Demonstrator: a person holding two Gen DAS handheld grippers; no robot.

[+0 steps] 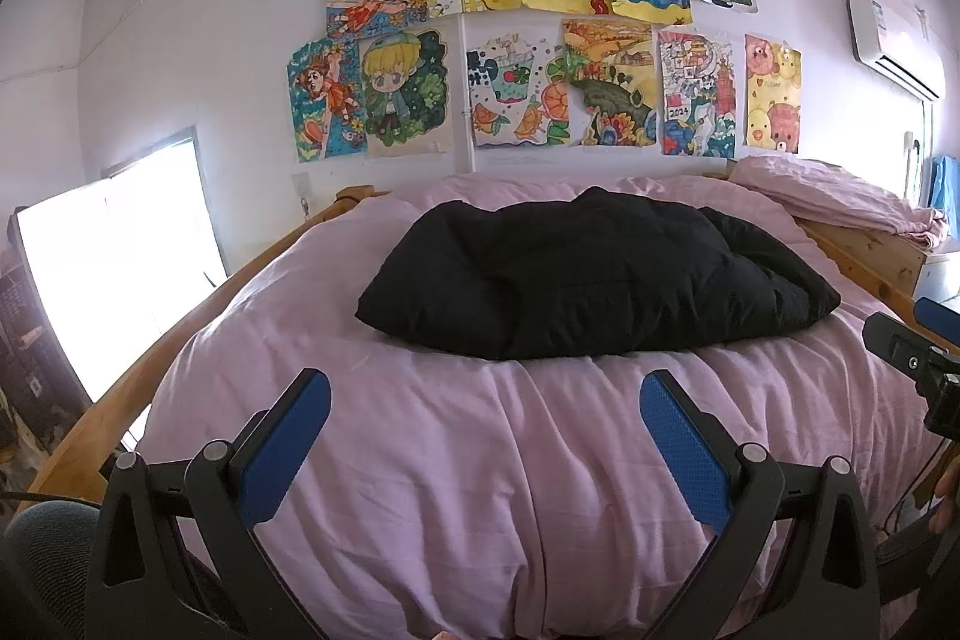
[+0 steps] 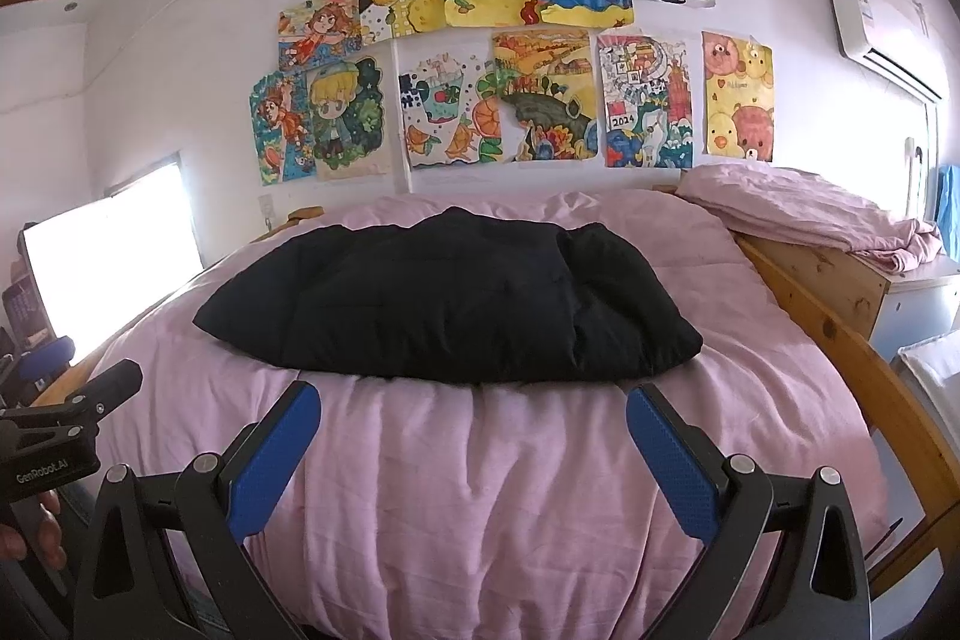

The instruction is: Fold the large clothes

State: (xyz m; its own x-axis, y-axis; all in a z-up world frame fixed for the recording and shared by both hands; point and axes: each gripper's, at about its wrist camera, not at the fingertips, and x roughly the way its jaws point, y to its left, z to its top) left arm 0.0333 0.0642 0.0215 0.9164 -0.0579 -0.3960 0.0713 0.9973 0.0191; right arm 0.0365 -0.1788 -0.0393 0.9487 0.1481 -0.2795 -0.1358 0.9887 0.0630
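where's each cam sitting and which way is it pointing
Left wrist: sits on the left tongs, open, looking across the pink bed at the black garment; the right tongs show at the right edge.
Right wrist: sits on the right tongs, open, facing likewise; the left tongs and fingers show at left.
Shared: garment, bed, wall drawings.

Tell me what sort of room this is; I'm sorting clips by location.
Likely a child's bedroom: a wooden-framed bed under a pink duvet, colourful hand-drawn pictures taped to the wall, and a black padded garment lying on the bed.
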